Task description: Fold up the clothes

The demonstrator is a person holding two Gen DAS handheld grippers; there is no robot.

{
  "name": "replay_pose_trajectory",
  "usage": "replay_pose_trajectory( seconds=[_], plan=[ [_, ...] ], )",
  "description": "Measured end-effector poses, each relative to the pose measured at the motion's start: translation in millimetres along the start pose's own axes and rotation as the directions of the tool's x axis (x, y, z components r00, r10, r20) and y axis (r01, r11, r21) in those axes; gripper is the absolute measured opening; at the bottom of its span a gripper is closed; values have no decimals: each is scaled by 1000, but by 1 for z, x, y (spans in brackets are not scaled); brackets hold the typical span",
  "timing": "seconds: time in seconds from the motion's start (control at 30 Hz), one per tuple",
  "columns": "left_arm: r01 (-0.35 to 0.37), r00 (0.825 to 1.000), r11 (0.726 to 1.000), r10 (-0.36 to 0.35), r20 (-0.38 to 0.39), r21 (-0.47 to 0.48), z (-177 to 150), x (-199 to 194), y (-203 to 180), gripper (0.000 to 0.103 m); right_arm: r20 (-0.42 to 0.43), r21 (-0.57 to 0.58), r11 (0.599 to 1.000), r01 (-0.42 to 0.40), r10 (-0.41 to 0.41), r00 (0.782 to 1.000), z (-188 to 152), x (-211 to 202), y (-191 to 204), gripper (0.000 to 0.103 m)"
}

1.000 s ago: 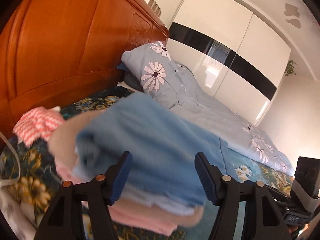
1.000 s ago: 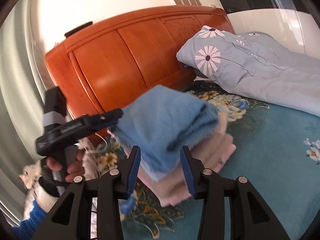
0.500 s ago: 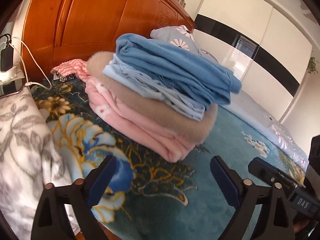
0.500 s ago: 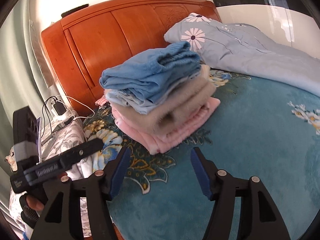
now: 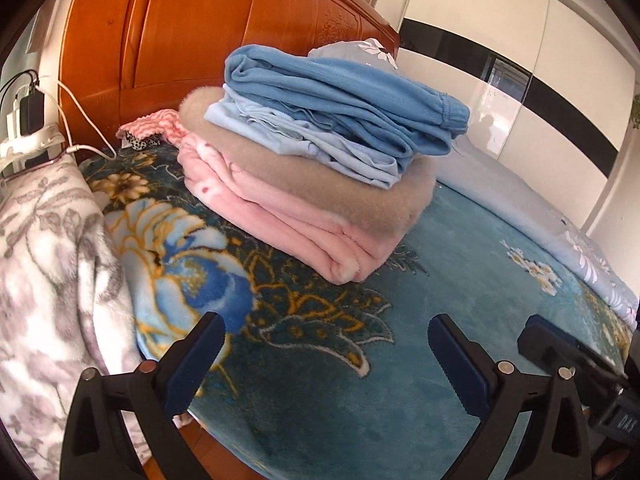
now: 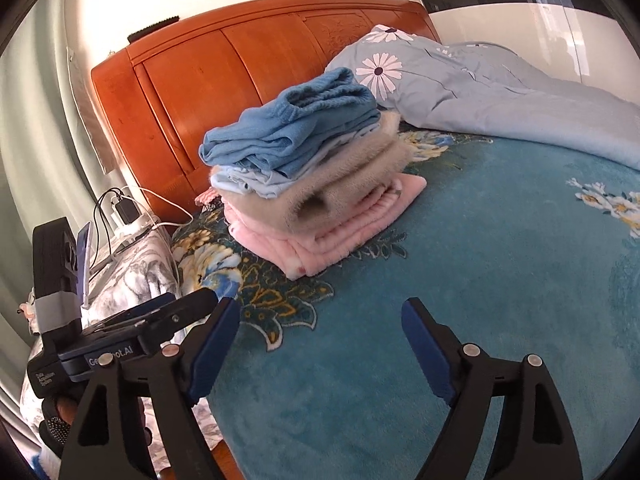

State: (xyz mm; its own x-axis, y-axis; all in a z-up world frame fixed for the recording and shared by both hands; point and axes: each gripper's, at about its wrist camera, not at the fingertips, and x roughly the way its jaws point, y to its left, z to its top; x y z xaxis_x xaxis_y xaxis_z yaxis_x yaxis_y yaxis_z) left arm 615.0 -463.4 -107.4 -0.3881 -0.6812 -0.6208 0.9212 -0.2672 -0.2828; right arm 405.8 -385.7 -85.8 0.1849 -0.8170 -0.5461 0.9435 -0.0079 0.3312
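Through your left wrist camera, your left gripper point(image 5: 326, 350) hangs spread wide with nothing between its blue pads point(image 5: 196, 362), low over the teal floral blanket point(image 5: 360, 380) that covers the bed. The stack of folded clothes point(image 5: 316, 168) sits on that blanket ahead of the fingers, well apart from them. From the top it reads: a blue knit garment point(image 5: 344, 92), a pale blue garment point(image 5: 300, 144) under it, then a beige fleece layer point(image 5: 332, 192), and a pink fleece piece point(image 5: 288, 220) at the bottom touching the blanket. Behind the stack stands the orange wooden headboard point(image 5: 192, 28). A pink zigzag cloth point(image 5: 154, 128) lies beside the stack toward the headboard. At the left, a grey leaf-print blanket point(image 5: 48, 264) drapes down, with a white charging cable point(image 5: 80, 120) above it. Part of your other gripper's body shows at the lower right edge.

Through your right wrist camera, your right gripper point(image 6: 320, 340) is likewise released, its jaws far apart and holding nothing, over the teal floral blanket point(image 6: 460, 280). The same stack of folded clothes point(image 6: 316, 192) lies ahead, near the headboard point(image 6: 224, 76), with the blue knit garment point(image 6: 296, 136) on top. A pale blue daisy-print duvet point(image 6: 480, 92) is bunched just beside the stack on the right. Your left gripper's black body point(image 6: 120, 344) sits at the lower left, and the charger point(image 6: 126, 212) and cables show beyond it.
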Motion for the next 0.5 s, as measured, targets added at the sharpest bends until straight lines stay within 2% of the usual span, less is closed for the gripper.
replay_pose_trajectory(
  seconds=[0.1,0.2,0.5],
  plan=[
    [-21,1000,1000,21,8,-22,-2,-3,-3,103,-4,-29,1000,11,-12,1000,-3,-4,2,86],
    [-74,997,997,74,19,-17,-3,-7,-8,103,-4,-56,998,8,-8,1000,-4,-8,5,95],
    [-189,982,982,188,31,29,-15,-10,-24,103,7,-56,998,-21,22,1000,-6,-17,5,95]
  ],
)
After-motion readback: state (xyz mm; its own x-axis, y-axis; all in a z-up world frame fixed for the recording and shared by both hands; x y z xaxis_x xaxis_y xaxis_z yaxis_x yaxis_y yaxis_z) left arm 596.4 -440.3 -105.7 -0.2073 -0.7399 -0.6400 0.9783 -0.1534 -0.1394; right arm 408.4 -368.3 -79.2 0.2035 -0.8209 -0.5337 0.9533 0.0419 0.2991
